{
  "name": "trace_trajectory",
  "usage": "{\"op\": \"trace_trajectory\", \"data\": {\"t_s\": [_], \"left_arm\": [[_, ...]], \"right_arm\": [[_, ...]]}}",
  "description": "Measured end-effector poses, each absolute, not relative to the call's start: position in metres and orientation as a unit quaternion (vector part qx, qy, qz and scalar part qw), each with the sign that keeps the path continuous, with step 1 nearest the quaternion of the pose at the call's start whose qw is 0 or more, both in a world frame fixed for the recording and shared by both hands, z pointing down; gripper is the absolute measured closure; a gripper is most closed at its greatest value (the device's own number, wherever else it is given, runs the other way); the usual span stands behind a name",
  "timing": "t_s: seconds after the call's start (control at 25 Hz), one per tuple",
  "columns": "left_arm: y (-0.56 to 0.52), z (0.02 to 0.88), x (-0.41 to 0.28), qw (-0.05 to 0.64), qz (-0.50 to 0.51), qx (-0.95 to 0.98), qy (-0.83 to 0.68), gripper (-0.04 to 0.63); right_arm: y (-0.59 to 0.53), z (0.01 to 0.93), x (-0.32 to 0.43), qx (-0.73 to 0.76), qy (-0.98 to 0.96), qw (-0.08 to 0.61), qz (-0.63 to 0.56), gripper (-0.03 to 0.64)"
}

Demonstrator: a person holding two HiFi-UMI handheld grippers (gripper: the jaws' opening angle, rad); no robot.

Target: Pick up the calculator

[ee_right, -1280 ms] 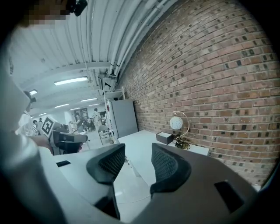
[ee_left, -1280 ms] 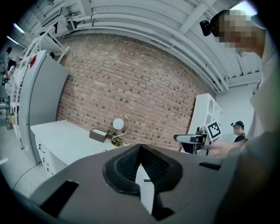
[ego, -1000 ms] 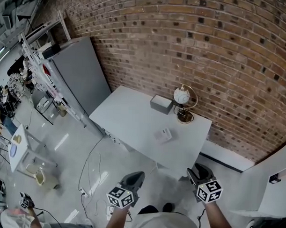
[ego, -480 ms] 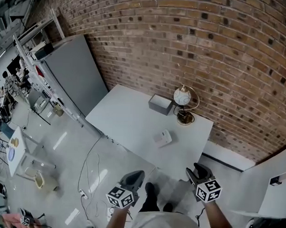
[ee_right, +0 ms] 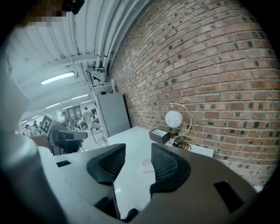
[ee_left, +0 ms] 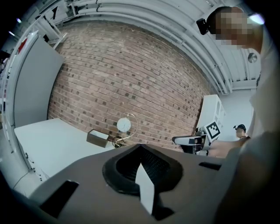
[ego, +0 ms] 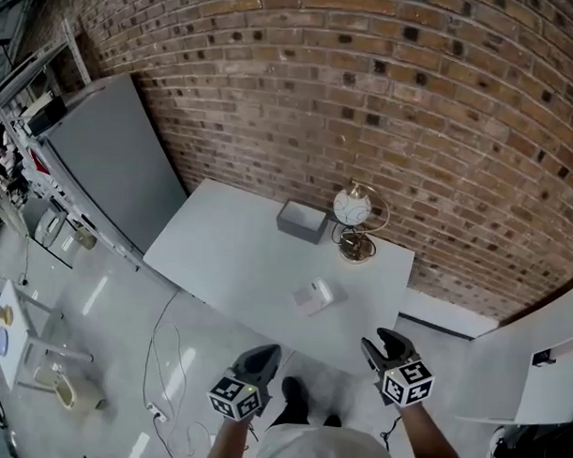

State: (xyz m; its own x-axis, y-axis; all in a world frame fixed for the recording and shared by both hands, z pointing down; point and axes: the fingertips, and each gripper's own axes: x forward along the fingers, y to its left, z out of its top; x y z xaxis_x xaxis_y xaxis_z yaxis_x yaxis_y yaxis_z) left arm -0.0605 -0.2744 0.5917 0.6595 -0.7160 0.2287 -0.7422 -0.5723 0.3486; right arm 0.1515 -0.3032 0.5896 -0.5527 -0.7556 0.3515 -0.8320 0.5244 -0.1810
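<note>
The calculator (ego: 312,295), a small white slab, lies flat on the white table (ego: 229,259), toward its near right side. Both grippers hang in the air short of the table's near edge, nothing in either. My left gripper (ego: 267,350) is shut, its dark pads meeting in a point (ee_left: 140,151). My right gripper (ego: 381,341) is open, and in the right gripper view the calculator (ee_right: 147,165) shows far off through the gap between its pads (ee_right: 133,158). The calculator is hidden in the left gripper view.
A grey box (ego: 301,221) and a globe lamp (ego: 351,209) with a brass arc stand at the table's back, against the brick wall (ego: 385,105). A grey cabinet (ego: 101,161) stands left of the table. Cables lie on the floor (ego: 160,360) on the left.
The table and calculator have slid left and nearer in the head view as the person steps toward them. Both grippers keep their places and states.
</note>
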Motion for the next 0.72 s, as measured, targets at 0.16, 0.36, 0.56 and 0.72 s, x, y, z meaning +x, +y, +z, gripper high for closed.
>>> {"op": "trace_trajectory", "data": {"t_s": [0.16,0.36,0.56,0.72], "left_arm": [[-0.306,0.597,-0.074,0.214,0.036,0.893,-0.395,0.581],[-0.341,0.601,-0.09,0.21,0.046,0.903,-0.372,0.581],[-0.366,0.606,-0.101,0.213,0.051,0.911,-0.351,0.581],[-0.381,0.608,-0.11,0.219,0.049,0.912,-0.344,0.581]], "right_arm": [[-0.328,0.591,0.136,0.47,-0.858,0.124,0.167,0.42],[-0.354,0.596,0.114,0.484,-0.848,0.134,0.169,0.42],[-0.376,0.6,0.101,0.498,-0.838,0.143,0.17,0.42],[-0.39,0.603,0.099,0.508,-0.831,0.146,0.174,0.42]]}}
